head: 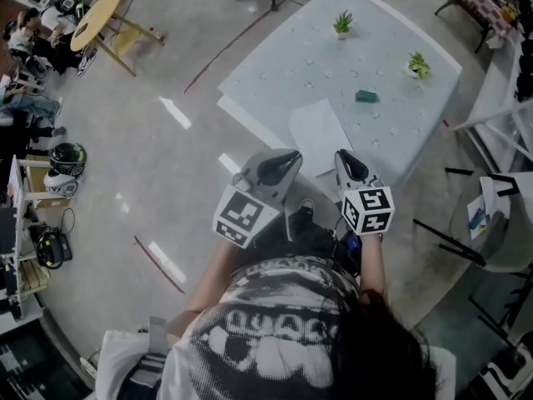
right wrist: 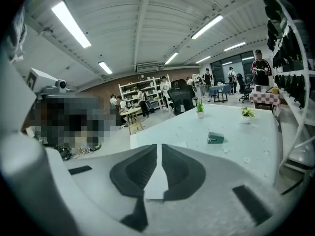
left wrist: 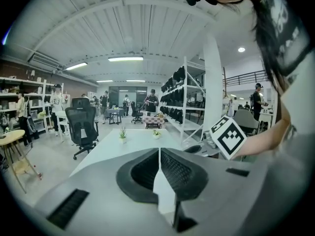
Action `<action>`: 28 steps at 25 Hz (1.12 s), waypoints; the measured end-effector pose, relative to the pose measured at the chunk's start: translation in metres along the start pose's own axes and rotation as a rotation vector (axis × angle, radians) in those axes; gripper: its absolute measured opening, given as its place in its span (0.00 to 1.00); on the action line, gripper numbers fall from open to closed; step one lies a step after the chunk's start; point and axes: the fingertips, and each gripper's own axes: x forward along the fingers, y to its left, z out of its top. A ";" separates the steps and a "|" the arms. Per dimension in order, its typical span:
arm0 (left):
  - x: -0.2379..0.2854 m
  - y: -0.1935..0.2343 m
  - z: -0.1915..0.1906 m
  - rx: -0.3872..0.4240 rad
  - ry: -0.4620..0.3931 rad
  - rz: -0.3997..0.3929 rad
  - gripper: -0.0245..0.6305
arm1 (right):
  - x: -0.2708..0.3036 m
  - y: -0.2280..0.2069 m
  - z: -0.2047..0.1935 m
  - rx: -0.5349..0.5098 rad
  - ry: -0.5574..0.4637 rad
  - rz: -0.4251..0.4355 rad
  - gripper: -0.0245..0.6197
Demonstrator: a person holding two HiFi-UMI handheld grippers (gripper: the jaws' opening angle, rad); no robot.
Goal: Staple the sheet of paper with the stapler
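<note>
Stapler (head: 366, 97) lies well beyond left tool (head: 293, 157) (closed) and right tool (head: 343, 155) (slightly parted).

The floor (head: 166, 73) is glossy and smooth, mirroring the ceiling lights; the table (head: 275, 65) has a pale, matt top; the sheet of paper (head: 318, 132) is matt white; the stapler (head: 366, 97) looks like green plastic; the left gripper (head: 291, 157) and right gripper (head: 343, 157) have matt grey plastic shells with black ribbed pads (left wrist: 179, 170); the shirt (head: 275, 323) is printed cloth; the round side table (head: 96, 19) has a wooden top.
</note>
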 end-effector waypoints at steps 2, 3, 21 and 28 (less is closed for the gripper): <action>0.008 0.003 0.001 0.006 0.006 -0.023 0.06 | 0.005 -0.008 -0.003 0.014 0.009 -0.020 0.09; 0.013 0.006 0.001 0.010 0.009 -0.036 0.06 | 0.007 -0.013 -0.005 0.023 0.013 -0.032 0.09; 0.101 0.115 0.017 0.086 0.026 -0.338 0.06 | 0.077 -0.091 -0.087 0.048 0.393 -0.272 0.23; 0.124 0.128 0.019 0.109 0.031 -0.482 0.06 | 0.088 -0.103 -0.105 0.121 0.507 -0.335 0.24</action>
